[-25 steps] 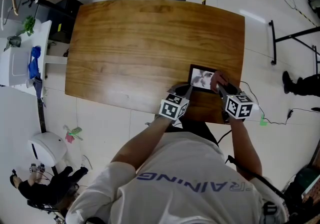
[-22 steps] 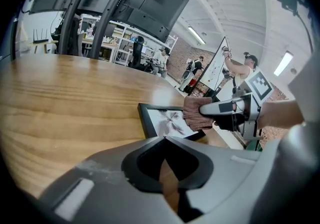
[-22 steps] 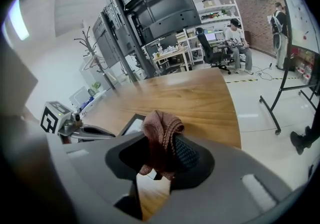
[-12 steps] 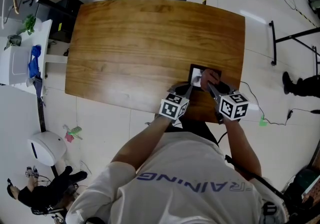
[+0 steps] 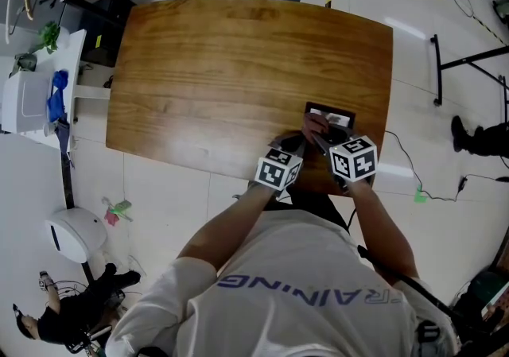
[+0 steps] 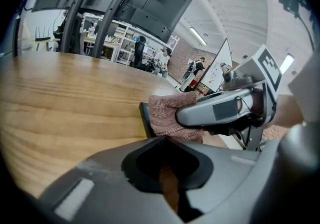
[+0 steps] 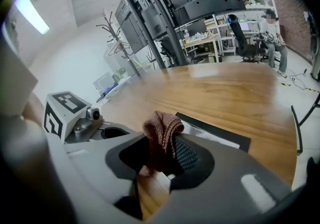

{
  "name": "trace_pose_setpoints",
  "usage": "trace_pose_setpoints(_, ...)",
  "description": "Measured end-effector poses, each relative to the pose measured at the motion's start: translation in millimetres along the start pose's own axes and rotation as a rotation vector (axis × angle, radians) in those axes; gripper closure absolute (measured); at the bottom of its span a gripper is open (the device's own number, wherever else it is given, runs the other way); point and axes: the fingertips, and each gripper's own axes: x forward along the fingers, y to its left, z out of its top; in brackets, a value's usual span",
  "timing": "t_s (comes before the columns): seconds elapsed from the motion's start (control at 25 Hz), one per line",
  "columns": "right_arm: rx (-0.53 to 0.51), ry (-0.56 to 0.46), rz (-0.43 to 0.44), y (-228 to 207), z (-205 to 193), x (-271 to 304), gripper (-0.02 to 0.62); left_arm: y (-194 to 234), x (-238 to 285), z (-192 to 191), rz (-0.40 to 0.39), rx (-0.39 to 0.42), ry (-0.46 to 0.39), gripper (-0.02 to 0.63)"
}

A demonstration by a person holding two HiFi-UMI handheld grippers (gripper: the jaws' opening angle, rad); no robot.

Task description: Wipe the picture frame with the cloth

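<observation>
Wood-grain worktop (image 5: 223, 69), bare across its left half. Left hand-held gripper (image 5: 296, 141): jaws drawn together on nothing, set just beside the near-left corner of the picture frame (image 5: 342, 118); contact with it not determinable. Pinkish-brown knit cloth (image 7: 161, 133): bunched, pinched in the right hand-held gripper (image 5: 320, 131), resting on the frame's left part. Frame black-edged, lying flat near the worktop's right front edge.

Handling advice: press cloth flat, sweep in overlapping passes toward the far right border, brace frame with the left tool against sliding.

Obscured: frame's near-left portion under cloth and jaws; printed picture illegible; cleanliness of the glass not discernible.
</observation>
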Motion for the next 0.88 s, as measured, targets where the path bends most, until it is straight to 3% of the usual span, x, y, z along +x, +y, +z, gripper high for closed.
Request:
trace_pose_setpoints(0.36, 0.095, -0.003, -0.036, -18, -13, -14, 0.469, 0, 1, 0, 0.000, -0.001, 0.001, 0.603)
trace_pose_setpoints(0.88, 0.160, -0.048, -0.177, -66, -38, -72, 0.468, 0, 1, 1, -0.005, -0.008, 0.001, 0.603)
